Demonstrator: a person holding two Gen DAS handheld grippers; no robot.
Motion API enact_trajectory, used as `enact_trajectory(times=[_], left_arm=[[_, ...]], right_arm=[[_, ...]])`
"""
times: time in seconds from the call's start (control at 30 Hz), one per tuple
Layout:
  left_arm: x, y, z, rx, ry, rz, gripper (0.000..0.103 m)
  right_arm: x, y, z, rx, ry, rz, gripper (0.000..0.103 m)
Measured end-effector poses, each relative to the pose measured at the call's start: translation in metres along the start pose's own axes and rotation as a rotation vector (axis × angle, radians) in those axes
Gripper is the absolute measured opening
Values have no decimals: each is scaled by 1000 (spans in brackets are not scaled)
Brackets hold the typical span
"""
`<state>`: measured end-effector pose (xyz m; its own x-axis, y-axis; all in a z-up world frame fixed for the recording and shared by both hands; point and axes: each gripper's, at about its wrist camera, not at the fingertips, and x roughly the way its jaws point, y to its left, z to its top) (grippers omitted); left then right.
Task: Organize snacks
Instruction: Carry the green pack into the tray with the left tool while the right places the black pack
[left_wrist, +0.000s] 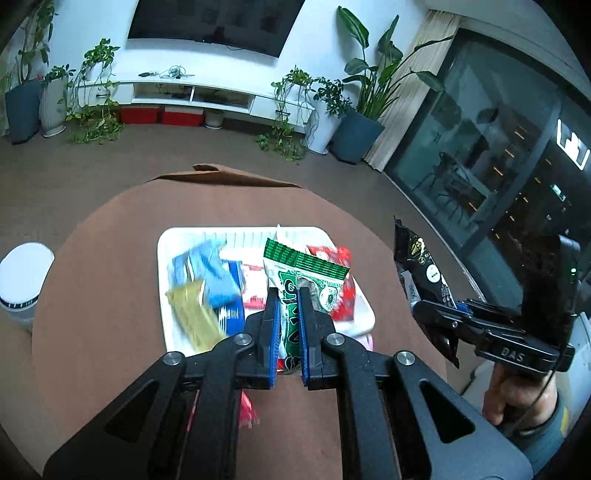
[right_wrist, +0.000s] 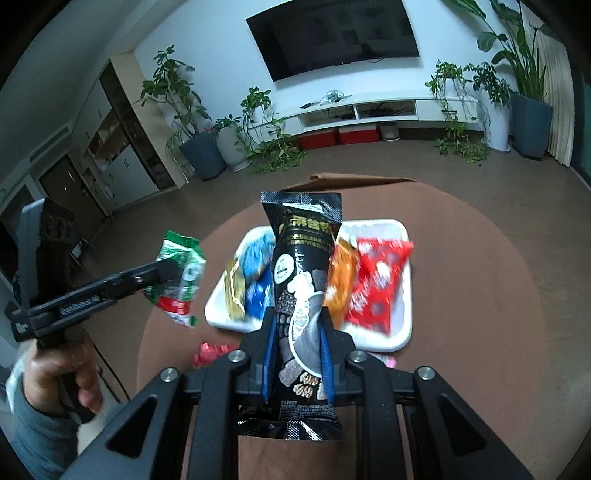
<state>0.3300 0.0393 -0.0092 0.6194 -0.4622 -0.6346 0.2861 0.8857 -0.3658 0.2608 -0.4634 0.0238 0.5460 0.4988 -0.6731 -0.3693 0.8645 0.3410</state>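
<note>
My left gripper (left_wrist: 288, 295) is shut on a green and white snack packet (left_wrist: 306, 269) and holds it above the near edge of the white tray (left_wrist: 164, 243); it also shows in the right wrist view (right_wrist: 181, 273). My right gripper (right_wrist: 297, 321) is shut on a long black snack packet (right_wrist: 301, 258), held upright over the tray's (right_wrist: 404, 229) near side; it shows at the right of the left wrist view (left_wrist: 421, 266). The tray holds blue (left_wrist: 207, 266), gold (left_wrist: 192, 314), orange (right_wrist: 341, 280) and red (right_wrist: 376, 288) packets.
The tray sits on a round brown table (left_wrist: 92, 295). A red wrapped snack (right_wrist: 210, 352) and a pink one (right_wrist: 389, 360) lie on the table near the tray's front edge. A white lidded container (left_wrist: 24, 273) stands at the table's left. A cardboard edge (left_wrist: 229, 177) is at the far side.
</note>
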Motion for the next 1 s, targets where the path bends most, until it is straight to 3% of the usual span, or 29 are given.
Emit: enact_trajectory(times=[0.3, 0.67, 1.0], left_arm=[[90, 6, 37, 44, 102, 71, 7], [158, 22, 24, 39, 146, 156, 7], [194, 26, 4, 43, 164, 200, 9]], right_arm=[[74, -17, 30, 85, 83, 17, 22], [129, -27, 32, 106, 152, -43, 22], [149, -26, 21, 88, 183, -93, 22]])
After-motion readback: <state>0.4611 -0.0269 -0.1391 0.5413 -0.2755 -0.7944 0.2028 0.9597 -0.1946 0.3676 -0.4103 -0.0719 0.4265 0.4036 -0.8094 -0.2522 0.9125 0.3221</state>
